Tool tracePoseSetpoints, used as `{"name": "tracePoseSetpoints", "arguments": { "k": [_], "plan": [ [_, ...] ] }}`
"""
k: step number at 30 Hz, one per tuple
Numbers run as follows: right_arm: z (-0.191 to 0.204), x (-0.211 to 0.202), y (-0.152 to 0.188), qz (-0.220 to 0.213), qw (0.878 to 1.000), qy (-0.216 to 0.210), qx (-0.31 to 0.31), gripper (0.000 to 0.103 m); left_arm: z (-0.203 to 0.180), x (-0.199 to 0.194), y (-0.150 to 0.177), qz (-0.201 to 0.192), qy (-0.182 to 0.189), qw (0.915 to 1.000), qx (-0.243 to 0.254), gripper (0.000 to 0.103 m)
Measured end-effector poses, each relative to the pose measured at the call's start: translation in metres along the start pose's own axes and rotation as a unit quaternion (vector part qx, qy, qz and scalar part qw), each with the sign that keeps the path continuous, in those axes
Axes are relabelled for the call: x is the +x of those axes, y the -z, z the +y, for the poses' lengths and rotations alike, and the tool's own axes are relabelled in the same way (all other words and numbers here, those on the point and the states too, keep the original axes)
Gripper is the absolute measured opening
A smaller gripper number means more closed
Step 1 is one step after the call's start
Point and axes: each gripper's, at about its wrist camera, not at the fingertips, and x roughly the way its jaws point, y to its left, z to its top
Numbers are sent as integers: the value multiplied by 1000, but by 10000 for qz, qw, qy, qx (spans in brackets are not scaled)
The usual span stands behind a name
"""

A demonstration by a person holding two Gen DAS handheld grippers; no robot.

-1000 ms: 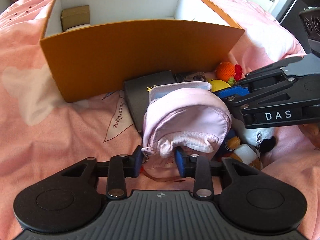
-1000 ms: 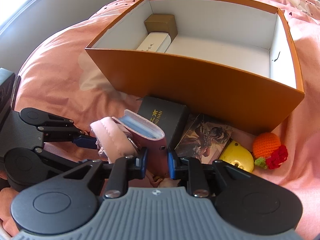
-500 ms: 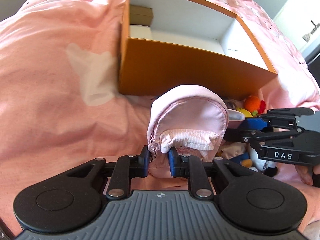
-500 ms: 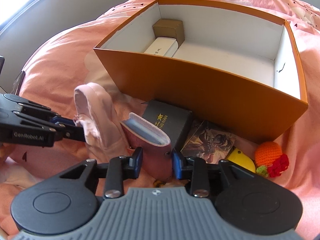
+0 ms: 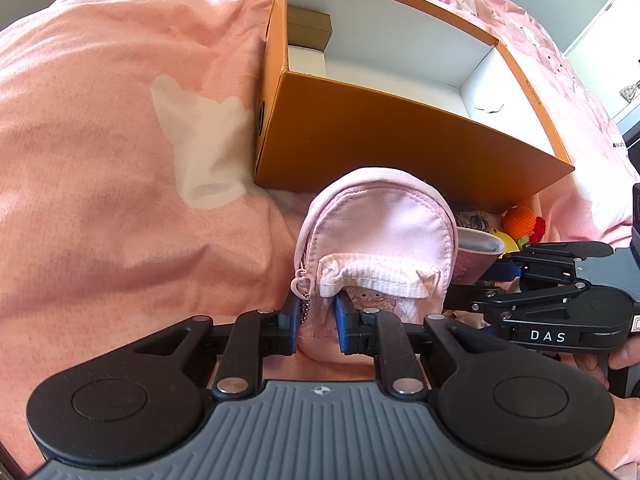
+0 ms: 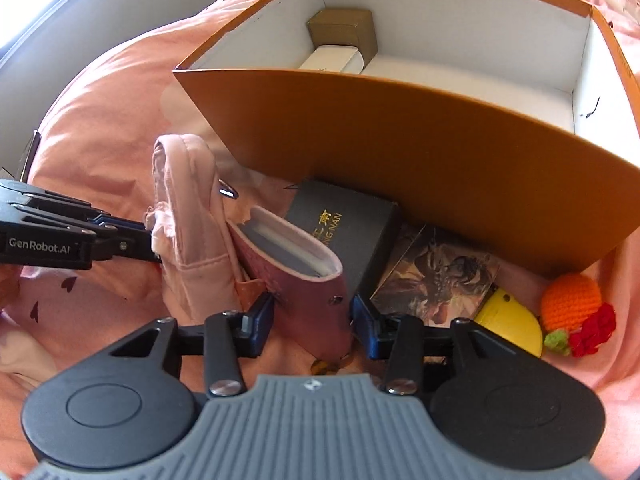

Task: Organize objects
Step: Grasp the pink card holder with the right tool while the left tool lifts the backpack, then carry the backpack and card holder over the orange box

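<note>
As the left gripper (image 5: 316, 316) stands clamped on the lower edge of a small pink backpack pouch (image 5: 376, 236), the right gripper (image 6: 313, 318) has just been opening around a pink card holder (image 6: 296, 268), whose base sits between the parted jaws with a gap showing on either side. Both items are on the pink bedspread (image 5: 120, 160), just in front of the near wall of the orange box (image 5: 400, 136), which already holds a small brown box (image 6: 344, 32) and a white box (image 6: 332, 58) in its far left corner. A black box (image 6: 344, 232), a picture card (image 6: 440, 272), a yellow toy (image 6: 512, 320) and a crocheted orange (image 6: 572, 300) lie to the right. Done well, the step likely means lifting the pouch clear of the card holder before carrying it over the box rim, keeping the pinch firm since the soft fabric could slip or sag.
</note>
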Motion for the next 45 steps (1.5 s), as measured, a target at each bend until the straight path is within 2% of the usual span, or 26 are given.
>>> {"name": "tracePoseSetpoints", "arguments": {
  "k": [2,7,9,10,13,15,18,20,21,23,24,26,30,32,35,37,39,45],
  "plan": [
    [1,-3,0,-65,10000,37,-17,40,0,-2,1,-34,12,10000,-1,19],
    [9,-22,-1,-275,9996,54,-104,23,1,-13,2,-215,177,9996,7,15],
    [13,-34,-3,-399,9991,68,-159,20,-2,-19,1,-311,275,9991,53,13],
    [15,-40,-5,-480,9986,110,-207,19,-3,-22,1,-358,299,9989,84,2],
    [17,-57,-9,-671,9971,253,-253,18,-8,-32,-1,-499,409,9978,165,1],
    [16,-68,-12,-761,9966,185,-238,18,-10,-35,-1,-540,407,9975,215,1],
    [14,-73,-16,-751,9969,162,-158,18,-11,-30,-1,-372,445,9981,202,1],
    [11,-69,-15,-674,9975,209,-77,18,-6,-24,1,-169,471,9987,38,5],
    [9,-67,-15,-628,9978,205,-5,18,-4,-22,2,-154,417,9990,-24,10],
    [5,-64,-12,-588,9980,181,164,18,-3,-14,3,-17,330,9994,-50,34],
    [4,-64,-12,-592,9979,180,209,18,-2,-8,3,132,389,9991,-94,52],
    [2,-64,-10,-603,9977,172,262,18,0,3,2,254,473,9982,-275,54],
    [1,-64,-11,-613,9977,142,245,18,-1,22,-4,333,314,9981,-415,57],
    [0,-63,-11,-601,9978,128,234,18,-1,29,-5,350,385,9973,-515,57],
    [-2,-58,-12,-560,9980,95,263,18,-1,35,-6,338,516,9960,-641,51],
    [-3,-56,-12,-543,9981,93,289,18,-1,34,-5,269,512,9962,-655,35],
    [-3,-56,-12,-551,9980,88,298,18,1,30,-4,188,531,9961,-683,25],
    [1,-68,-15,-705,9972,98,211,18,-7,3,-2,-242,515,9974,-437,18]
  ]
}}
